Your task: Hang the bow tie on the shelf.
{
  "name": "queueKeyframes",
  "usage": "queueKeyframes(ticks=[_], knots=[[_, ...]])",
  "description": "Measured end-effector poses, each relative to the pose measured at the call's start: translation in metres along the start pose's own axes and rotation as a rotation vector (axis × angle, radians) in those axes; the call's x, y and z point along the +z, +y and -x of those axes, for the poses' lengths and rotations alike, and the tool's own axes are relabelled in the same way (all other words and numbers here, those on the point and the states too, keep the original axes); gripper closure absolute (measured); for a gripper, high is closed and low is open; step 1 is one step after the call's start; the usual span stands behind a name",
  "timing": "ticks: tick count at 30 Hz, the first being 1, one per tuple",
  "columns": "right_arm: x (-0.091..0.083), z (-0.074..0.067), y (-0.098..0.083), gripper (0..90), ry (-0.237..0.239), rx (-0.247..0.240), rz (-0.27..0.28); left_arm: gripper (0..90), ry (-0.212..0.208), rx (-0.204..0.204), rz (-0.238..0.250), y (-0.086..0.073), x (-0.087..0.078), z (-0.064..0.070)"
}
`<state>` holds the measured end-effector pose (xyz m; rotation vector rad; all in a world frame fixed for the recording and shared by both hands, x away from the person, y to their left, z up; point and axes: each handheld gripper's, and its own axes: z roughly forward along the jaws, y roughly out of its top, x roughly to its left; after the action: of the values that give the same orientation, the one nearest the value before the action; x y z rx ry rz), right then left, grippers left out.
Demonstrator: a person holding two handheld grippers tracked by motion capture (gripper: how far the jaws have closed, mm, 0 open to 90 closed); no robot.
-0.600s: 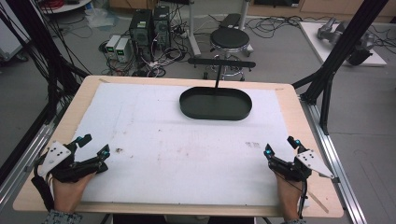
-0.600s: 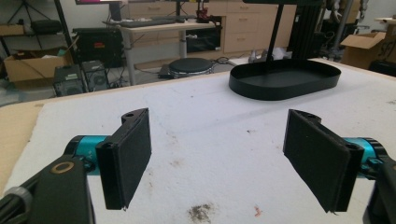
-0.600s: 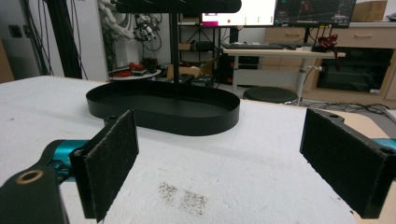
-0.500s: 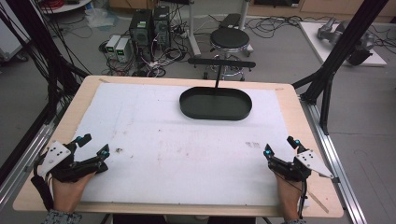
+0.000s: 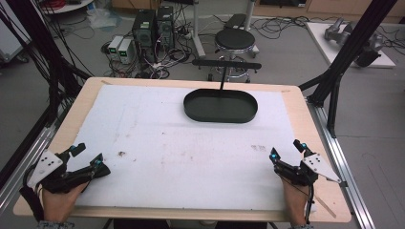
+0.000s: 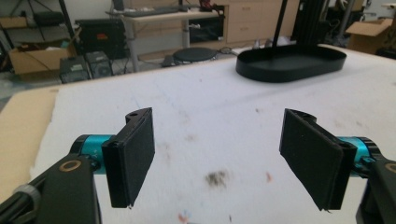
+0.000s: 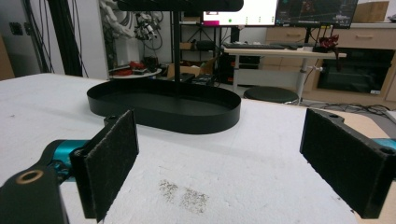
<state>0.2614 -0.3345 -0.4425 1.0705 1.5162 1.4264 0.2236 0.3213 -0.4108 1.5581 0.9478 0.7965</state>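
The black tray (image 5: 220, 106) sits at the far middle of the desk (image 5: 296, 95), on the white mat (image 5: 181, 143), a thin post (image 5: 222, 81) with a crossbar rising from its far side. The left gripper (image 5: 86, 157) and right gripper (image 5: 286, 150) rest at the near corners, well apart from it, fingers (image 6: 133, 154) spread wide on nothing. A hasty reach could clip the post or shove the light tray toward the far edge. Between them the mat lies open.
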Motion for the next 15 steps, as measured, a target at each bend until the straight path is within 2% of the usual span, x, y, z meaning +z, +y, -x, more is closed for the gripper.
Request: queueKeyframes(ticks=[3,6,9,15], knots=[[0.000,0.000,0.000,10.6,0.000,0.009,0.000,27.2,0.003,-0.010,-0.027,-0.009,-0.009,-0.004],[0.000,0.001,0.000,10.6,-0.001,0.016,0.001,28.5,0.012,-0.024,-0.031,-0.014,-0.017,-0.007],[0.000,0.001,0.000,10.6,-0.002,0.014,0.003,28.8,0.030,-0.014,-0.040,-0.016,-0.023,-0.008],[0.000,0.001,0.000,10.6,-0.003,0.014,0.002,30.9,0.019,0.000,-0.062,-0.024,-0.028,-0.007]])
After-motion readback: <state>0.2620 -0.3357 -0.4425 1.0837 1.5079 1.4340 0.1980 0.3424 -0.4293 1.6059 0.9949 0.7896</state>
